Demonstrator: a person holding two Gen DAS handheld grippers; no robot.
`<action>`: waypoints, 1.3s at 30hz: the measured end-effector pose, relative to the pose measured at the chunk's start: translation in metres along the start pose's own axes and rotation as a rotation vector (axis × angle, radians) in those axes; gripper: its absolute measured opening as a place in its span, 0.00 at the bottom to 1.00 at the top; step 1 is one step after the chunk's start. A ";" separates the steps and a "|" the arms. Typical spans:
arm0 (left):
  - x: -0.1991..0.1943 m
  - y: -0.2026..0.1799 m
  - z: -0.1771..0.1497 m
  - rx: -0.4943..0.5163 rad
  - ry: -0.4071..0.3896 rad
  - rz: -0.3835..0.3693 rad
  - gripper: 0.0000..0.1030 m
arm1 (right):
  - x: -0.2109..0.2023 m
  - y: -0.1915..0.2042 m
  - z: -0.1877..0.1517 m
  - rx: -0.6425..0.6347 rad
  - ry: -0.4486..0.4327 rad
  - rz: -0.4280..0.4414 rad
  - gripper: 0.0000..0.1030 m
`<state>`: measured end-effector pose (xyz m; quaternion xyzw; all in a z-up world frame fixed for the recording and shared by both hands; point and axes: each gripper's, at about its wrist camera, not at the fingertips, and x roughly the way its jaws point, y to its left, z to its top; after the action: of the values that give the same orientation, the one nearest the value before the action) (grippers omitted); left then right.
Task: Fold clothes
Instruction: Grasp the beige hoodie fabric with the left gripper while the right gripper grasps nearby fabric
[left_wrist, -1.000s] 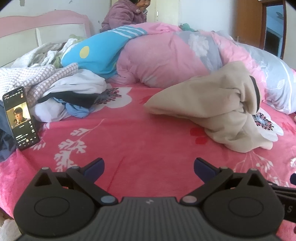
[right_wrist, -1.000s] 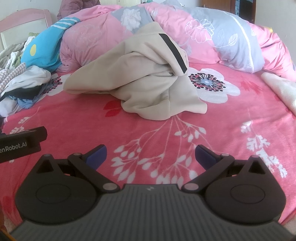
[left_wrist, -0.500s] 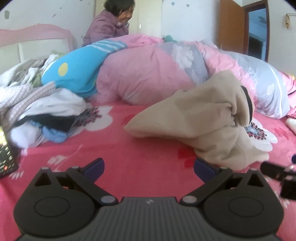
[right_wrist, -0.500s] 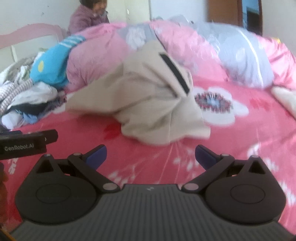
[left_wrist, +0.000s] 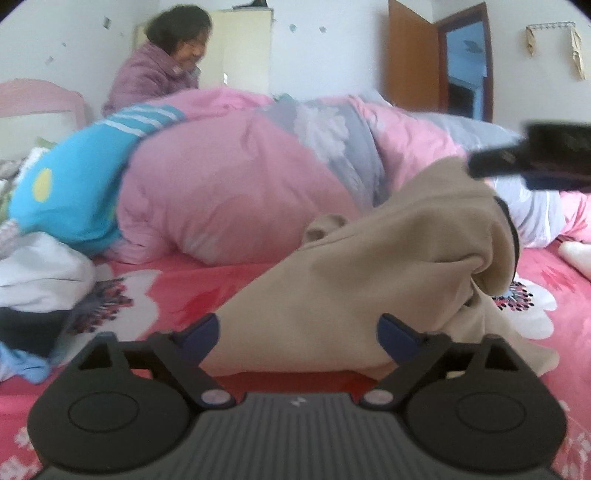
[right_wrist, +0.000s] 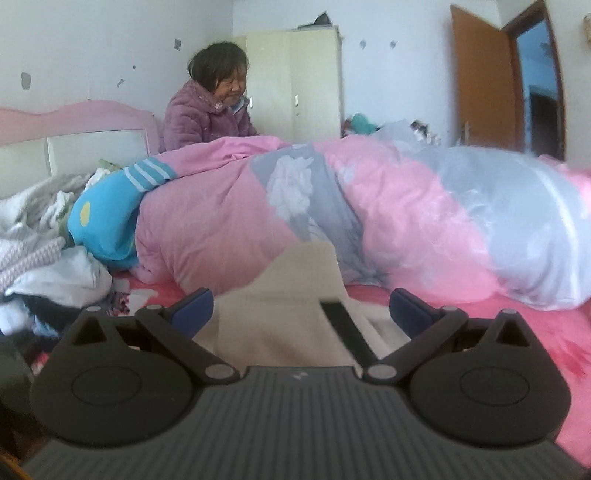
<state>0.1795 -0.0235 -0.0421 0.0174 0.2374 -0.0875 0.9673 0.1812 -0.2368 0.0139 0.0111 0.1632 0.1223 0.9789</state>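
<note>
Beige garment (left_wrist: 369, 266): it lies in a crumpled heap on the bed (left_wrist: 229, 280), on the pink flowered sheet, just in front of the rolled quilt (left_wrist: 229, 192). It is not folded; one part stands up in a bunch, and a dark stripe (right_wrist: 347, 332) runs over it.
Left gripper (left_wrist: 298, 332): its blue fingers are spread wide and hold nothing; the low near edge of the garment lies between them.
Right gripper (right_wrist: 301, 314): also spread and holding nothing; it is over the high part of the heap, near the stripe.
Risk, wrong layer: the cloth is bunched, so I think a pinch here may take two layers together, and then the garment will not open flat.
Risk, sheet: the left fingers are low to the bed, so they may catch the sheet with the hem and pull it up.
Risk, uneven lift: one gripper is at the edge and the other on the top, so a lift may twist the garment instead of spreading it.
Risk, neighbours: the pile of other clothes (left_wrist: 40, 280) lies to the left, apart from the garment; a wide swing could drag it.
Person (right_wrist: 210, 107): sits behind the quilt, well apart from the grippers.
Containers: I see no basket or box on the bed. A wardrobe (right_wrist: 295, 81) stands at the wall with doors closed; its content is hidden.
</note>
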 end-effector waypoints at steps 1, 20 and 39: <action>0.006 0.001 0.000 -0.009 0.014 -0.003 0.80 | 0.013 -0.002 0.003 0.006 0.018 0.002 0.99; 0.020 -0.011 -0.026 -0.034 0.173 -0.086 0.07 | 0.031 -0.009 -0.016 0.132 0.200 0.133 0.38; -0.056 -0.024 -0.004 -0.067 0.027 -0.157 0.79 | -0.081 0.029 -0.110 0.121 0.356 0.248 0.06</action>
<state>0.1247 -0.0374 -0.0197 -0.0325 0.2539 -0.1549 0.9542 0.0651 -0.2305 -0.0625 0.0682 0.3376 0.2318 0.9097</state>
